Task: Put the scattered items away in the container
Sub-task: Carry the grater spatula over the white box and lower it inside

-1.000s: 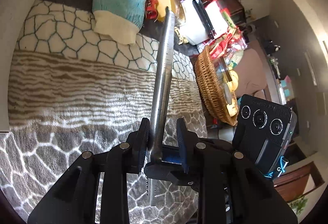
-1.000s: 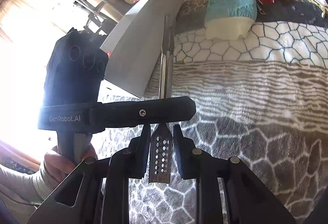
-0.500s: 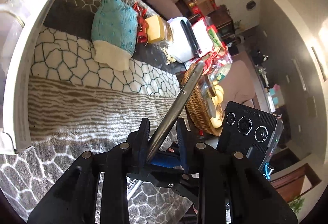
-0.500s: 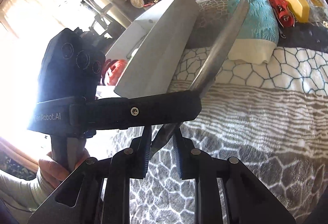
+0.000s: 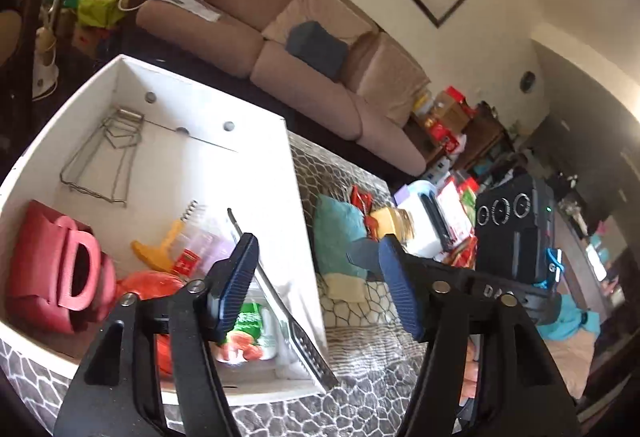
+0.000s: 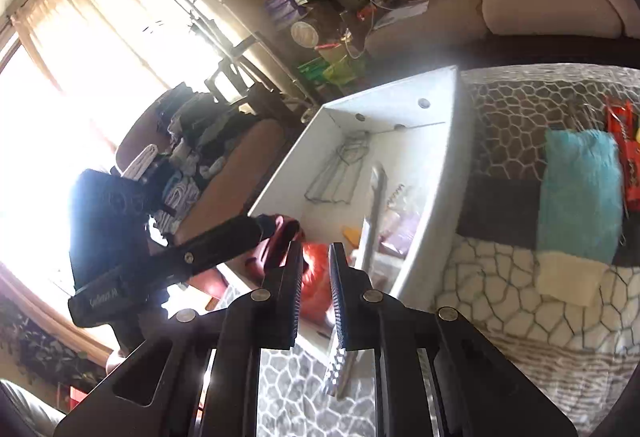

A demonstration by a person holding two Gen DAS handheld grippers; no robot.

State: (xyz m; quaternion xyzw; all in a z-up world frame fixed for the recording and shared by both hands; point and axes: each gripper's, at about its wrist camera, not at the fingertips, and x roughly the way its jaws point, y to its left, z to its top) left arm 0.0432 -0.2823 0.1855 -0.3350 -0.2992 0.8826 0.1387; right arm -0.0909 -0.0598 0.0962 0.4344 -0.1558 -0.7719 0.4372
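The white box (image 5: 292,197) (image 6: 440,197) stands on the patterned blanket. A long metal utensil (image 5: 280,313) (image 6: 372,213) with a perforated end lies free in it, that end sticking out over the near wall. My left gripper (image 5: 317,241) hovers above the box's right edge, its jaws opening, with nothing gripped. My right gripper (image 6: 315,245) is beside the utensil, jaws closing to shut with nothing between them. A teal and cream knit pouch (image 5: 336,225) (image 6: 576,189), a red item (image 5: 360,197) (image 6: 624,157) and a yellow block (image 5: 386,219) lie on the blanket.
Inside the box are a red bag (image 5: 52,269), a wire rack (image 5: 104,157), an orange item (image 5: 156,253) and plastic packets. A beige sofa (image 5: 300,77) runs behind. A white appliance (image 5: 420,213) and clutter sit at the blanket's far right.
Both grippers rose and swung over to the white box while gripping the utensil. Both have let go, and it now rests in the box. The left jaws have spread wide.
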